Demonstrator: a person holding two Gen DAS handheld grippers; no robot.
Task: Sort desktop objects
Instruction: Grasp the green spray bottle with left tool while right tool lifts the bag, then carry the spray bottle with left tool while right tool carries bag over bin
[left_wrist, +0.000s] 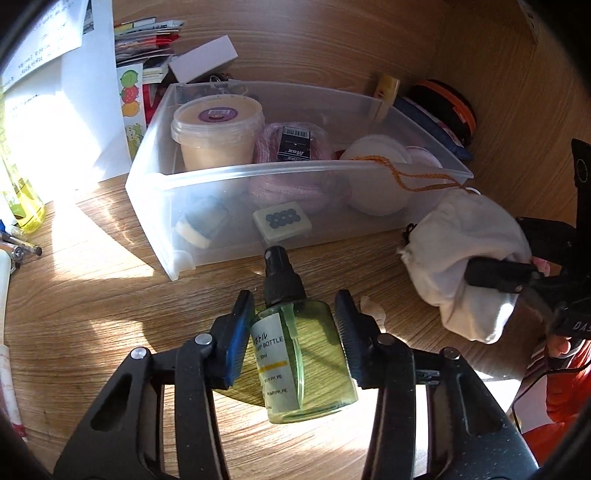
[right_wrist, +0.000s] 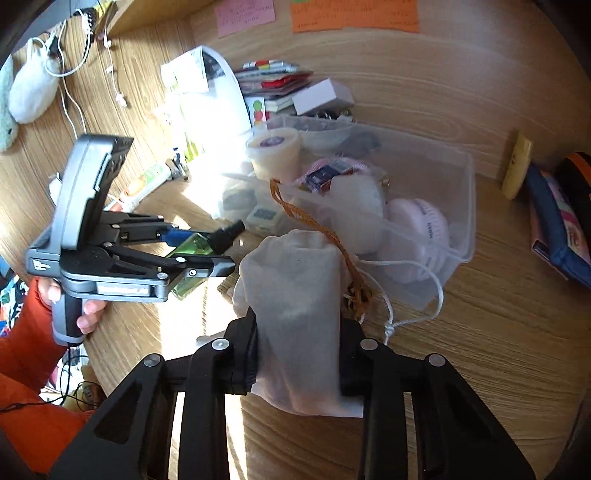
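A small green spray bottle (left_wrist: 306, 362) with a black pump head sits between the fingers of my left gripper (left_wrist: 293, 301), and both pads press on its sides. From the right wrist view the same left gripper (right_wrist: 207, 251) holds the bottle (right_wrist: 192, 243) tilted low over the wooden desk. My right gripper (right_wrist: 299, 326) is shut on a white drawstring pouch (right_wrist: 295, 280), squeezing its middle. That pouch (left_wrist: 461, 236) shows at the right of the left wrist view with one finger of the right gripper (left_wrist: 495, 273) across it. A clear plastic bin (left_wrist: 295, 170) stands just behind both.
The bin (right_wrist: 469, 173) holds a lidded tub (left_wrist: 218, 129), pink rope, white round pads and a tile (left_wrist: 282, 219); an orange cord hangs over its rim. Papers and booklets (left_wrist: 74, 110) stand at the back left, a yellow bottle (left_wrist: 26, 206) and pens at the left, and zip pouches (right_wrist: 554, 221) at the right.
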